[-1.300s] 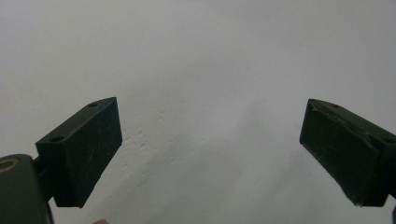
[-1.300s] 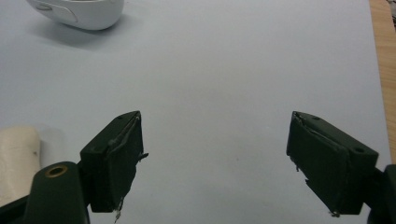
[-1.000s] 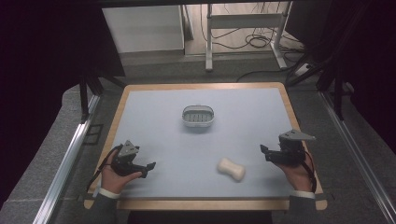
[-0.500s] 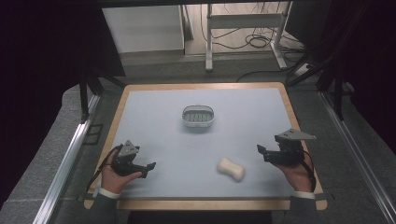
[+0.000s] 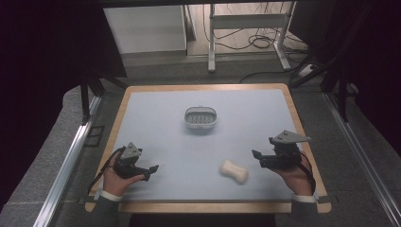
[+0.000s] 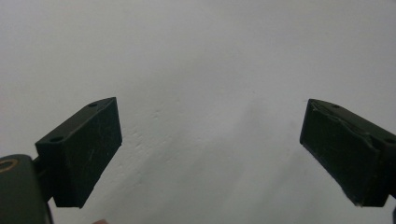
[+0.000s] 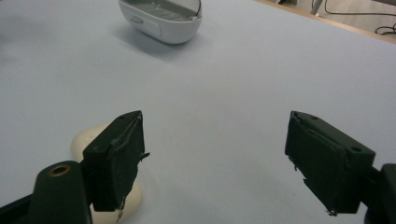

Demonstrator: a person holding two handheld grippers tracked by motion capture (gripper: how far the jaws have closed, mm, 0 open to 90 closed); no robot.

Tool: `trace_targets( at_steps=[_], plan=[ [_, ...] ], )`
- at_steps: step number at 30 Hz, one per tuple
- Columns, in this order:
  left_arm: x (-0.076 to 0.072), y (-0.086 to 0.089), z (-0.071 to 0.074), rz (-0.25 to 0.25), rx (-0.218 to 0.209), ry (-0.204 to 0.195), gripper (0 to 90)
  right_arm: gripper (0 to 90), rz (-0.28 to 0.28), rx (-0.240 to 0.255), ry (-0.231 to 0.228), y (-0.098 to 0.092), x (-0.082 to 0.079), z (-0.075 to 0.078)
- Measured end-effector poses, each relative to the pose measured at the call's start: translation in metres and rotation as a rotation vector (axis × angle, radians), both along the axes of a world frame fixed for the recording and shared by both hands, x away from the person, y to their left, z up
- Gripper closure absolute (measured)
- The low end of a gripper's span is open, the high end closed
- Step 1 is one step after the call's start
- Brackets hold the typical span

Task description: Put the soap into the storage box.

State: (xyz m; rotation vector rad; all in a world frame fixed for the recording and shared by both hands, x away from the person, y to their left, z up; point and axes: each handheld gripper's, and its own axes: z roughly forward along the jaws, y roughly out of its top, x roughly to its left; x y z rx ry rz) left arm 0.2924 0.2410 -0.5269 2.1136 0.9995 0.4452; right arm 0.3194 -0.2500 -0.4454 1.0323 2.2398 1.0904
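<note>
Soap (image 5: 234,171), a cream waisted bar, lay flat on the pale blue table (image 5: 156,118) near its front edge, right of the middle. Just beside it, toward the right edge, the right gripper (image 5: 256,154) was held above the surface in the person's right hand (image 5: 295,172), pointing across the table toward the soap, its jaws spread wide with nothing between them. In the right gripper view the soap (image 7: 91,135) sat low at the left, partly hidden behind one black jaw and outside the gap, apart from the pads. A white soap dish (image 5: 200,117) with a slotted floor stood near the middle of the table, closer to the back edge and well apart from the soap. Near the front left corner the left gripper (image 5: 152,169) rested low over the table in the left hand (image 5: 116,179), jaws likewise wide apart and empty, facing bare surface.
</note>
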Motion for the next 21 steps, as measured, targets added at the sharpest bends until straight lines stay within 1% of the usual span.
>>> trace_targets(
  at_steps=[2,5,6,7,8,10,11,13,14,16,17,18,19,21],
  plan=[
    [0.0,0.0,0.0,-0.005,0.003,0.002,6.1,20.2,0.018,-0.01,0.018,0.004,0.0,-0.001],
    [0.0,0.0,0.0,-0.004,0.001,0.001,6.1,20.3,0.042,-0.034,0.026,0.01,0.0,-0.002],
    [0.0,0.0,0.0,-0.003,0.001,0.0,6.1,20.0,0.073,-0.041,0.032,0.014,-0.001,-0.002],
    [0.0,0.0,0.0,-0.003,0.002,0.0,6.1,20.0,0.091,-0.049,0.037,0.016,-0.001,-0.003],
    [0.0,0.0,0.0,-0.003,0.002,0.0,6.1,20.0,0.091,-0.049,0.037,0.016,-0.001,-0.003],
    [0.0,0.0,-0.001,-0.003,0.002,0.0,6.1,20.0,0.12,-0.067,0.046,0.021,-0.002,-0.004],
    [0.001,0.0,-0.001,-0.004,0.003,0.002,6.0,20.0,0.13,-0.079,0.062,0.026,-0.002,-0.005],
    [0.0,-0.001,-0.001,-0.005,0.003,0.003,6.1,20.0,0.135,-0.084,0.069,0.028,-0.002,-0.006],
    [0.0,-0.001,-0.001,-0.005,0.002,0.003,6.1,20.0,0.143,-0.097,0.079,0.032,-0.002,-0.008],
    [0.0,-0.001,-0.001,-0.006,0.002,0.002,6.0,20.0,0.146,-0.103,0.085,0.033,-0.002,-0.009],
    [0.0,0.0,-0.001,-0.006,0.001,0.001,6.1,20.2,0.151,-0.116,0.098,0.037,-0.002,-0.011],
    [0.0,0.0,0.0,-0.006,0.0,0.001,6.1,20.2,0.151,-0.116,0.098,0.037,-0.002,-0.011],
    [0.0,0.0,0.0,-0.006,-0.002,0.001,6.1,20.3,0.164,-0.138,0.104,0.04,-0.002,-0.012],
    [0.0,0.0,-0.001,-0.005,0.0,0.001,6.1,20.3,0.166,-0.141,0.108,0.041,-0.003,-0.012]
  ],
)
